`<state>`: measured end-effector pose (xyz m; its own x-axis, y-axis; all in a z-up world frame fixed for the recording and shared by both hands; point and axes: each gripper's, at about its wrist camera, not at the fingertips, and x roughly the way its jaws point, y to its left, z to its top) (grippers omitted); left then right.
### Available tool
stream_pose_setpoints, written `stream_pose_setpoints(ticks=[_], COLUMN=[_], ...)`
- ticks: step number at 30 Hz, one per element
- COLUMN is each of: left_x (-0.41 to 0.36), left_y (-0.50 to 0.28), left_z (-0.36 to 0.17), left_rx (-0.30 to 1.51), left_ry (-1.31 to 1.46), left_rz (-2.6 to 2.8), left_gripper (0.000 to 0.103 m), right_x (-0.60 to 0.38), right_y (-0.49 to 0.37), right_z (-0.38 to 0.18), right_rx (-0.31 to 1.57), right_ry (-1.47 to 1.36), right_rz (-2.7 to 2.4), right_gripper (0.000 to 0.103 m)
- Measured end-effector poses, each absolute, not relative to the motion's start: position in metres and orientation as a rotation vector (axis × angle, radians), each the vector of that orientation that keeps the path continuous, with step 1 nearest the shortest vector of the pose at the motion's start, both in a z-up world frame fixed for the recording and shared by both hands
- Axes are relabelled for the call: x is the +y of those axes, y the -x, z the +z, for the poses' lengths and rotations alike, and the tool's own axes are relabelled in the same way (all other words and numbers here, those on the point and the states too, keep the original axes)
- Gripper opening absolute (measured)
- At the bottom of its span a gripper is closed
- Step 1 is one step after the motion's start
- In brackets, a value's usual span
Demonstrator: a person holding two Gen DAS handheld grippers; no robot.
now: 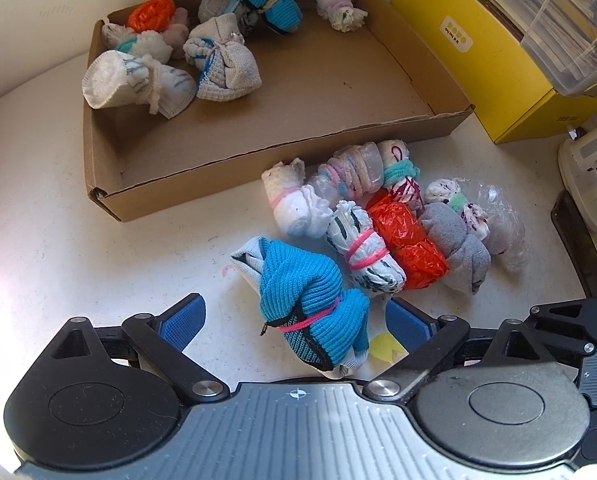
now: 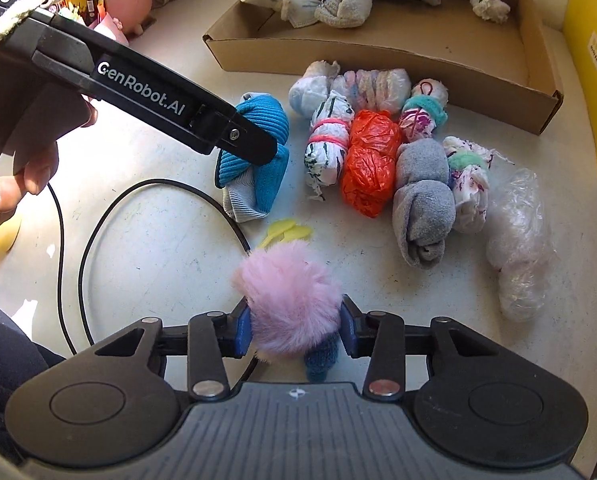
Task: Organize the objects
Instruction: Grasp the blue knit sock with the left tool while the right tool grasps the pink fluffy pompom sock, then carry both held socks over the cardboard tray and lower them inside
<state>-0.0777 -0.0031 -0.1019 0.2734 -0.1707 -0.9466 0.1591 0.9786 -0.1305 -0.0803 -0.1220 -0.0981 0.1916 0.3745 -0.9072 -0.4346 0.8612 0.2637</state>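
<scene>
- Left claw [image 1: 294, 320] stands open, pads either side of the blue knit bundle [image 1: 306, 304] and clear of it; the bundle lies on the white worktop [image 1: 98, 248] right between the fingers.
- Right claw [image 2: 296, 326] is closed on a pink fur pompom [image 2: 290, 296]; both blue pads press into the fluff. A bit of teal knit [image 2: 322, 356] hangs below it, attachment unclear.
- Step in hand, as I judge it: the left claw takes the blue bundle for the cardboard tray [image 1: 106, 152] ahead of it.
- To do it well: centre the pads on the waist where the pink band [image 1: 310, 320] cinches it, then close firmly, since soft knit gives way. Lift straight before heading forward, over the tray's near wall.
- Watch the yellow plastic scrap [image 1: 384, 346] just by the inner pad; it should stay out of the grip.
- The bundle: ribbed bright blue knit folded over pale grey lining, dark trim at the near end, squat and lumpy.
- Ahead and to the side of the left claw, touching one another: a pink-banded white bundle [image 1: 362, 252], an orange plastic bundle [image 1: 406, 240], a grey sock roll [image 1: 458, 248].
- Tray holds several bundles at its far end; the near half is bare cardboard.
</scene>
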Motion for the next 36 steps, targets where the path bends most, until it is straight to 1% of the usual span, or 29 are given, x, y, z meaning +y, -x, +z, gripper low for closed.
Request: stream_pose_setpoints(ticks=[2, 4, 6, 8, 9, 11, 14, 22, 29, 36], left_x=[-0.007, -0.011, -0.013, -0.014, -0.014, -0.014, -0.015, 0.002, 0.018, 0.047], left_y=[0.074, 0.072, 0.072, 0.073, 0.074, 0.076, 0.081, 0.083, 0.082, 0.073], left_z=[-0.107, -0.111, -0.114, -0.118, -0.119, -0.119, -0.114, -0.095, -0.074, -0.040], left_rx=[1.280, 1.283, 1.280, 1.284, 1.286, 1.280, 1.251, 1.226, 1.183, 1.103], left_ry=[0.008, -0.008, -0.015, -0.012, -0.006, -0.004, -0.045, -0.030, -0.008, -0.025], left_rz=[-0.230, -0.233, -0.239, -0.243, -0.245, -0.251, -0.241, -0.213, -0.180, -0.128], left_gripper=[0.097, 0.094, 0.081, 0.077, 0.073, 0.071, 0.069, 0.069, 0.069, 0.069], right_x=[-0.126, -0.130, -0.136, -0.142, -0.145, -0.153, -0.163, -0.173, -0.171, -0.166], right_y=[0.081, 0.081, 0.082, 0.083, 0.083, 0.083, 0.082, 0.071, 0.066, 0.051], right_z=[-0.098, -0.097, -0.095, -0.093, -0.092, -0.090, -0.084, -0.074, -0.058, -0.036], right_rx=[1.254, 1.252, 1.249, 1.252, 1.252, 1.253, 1.244, 1.217, 1.166, 1.077], right_ry=[0.039, 0.021, -0.004, -0.033, -0.050, -0.098, -0.168, -0.255, -0.259, -0.253], right_rz=[0.560, 0.557, 0.554, 0.550, 0.546, 0.543, 0.533, 0.517, 0.510, 0.517], right_gripper=[0.036, 0.035, 0.034, 0.034, 0.034, 0.034, 0.034, 0.034, 0.034, 0.035])
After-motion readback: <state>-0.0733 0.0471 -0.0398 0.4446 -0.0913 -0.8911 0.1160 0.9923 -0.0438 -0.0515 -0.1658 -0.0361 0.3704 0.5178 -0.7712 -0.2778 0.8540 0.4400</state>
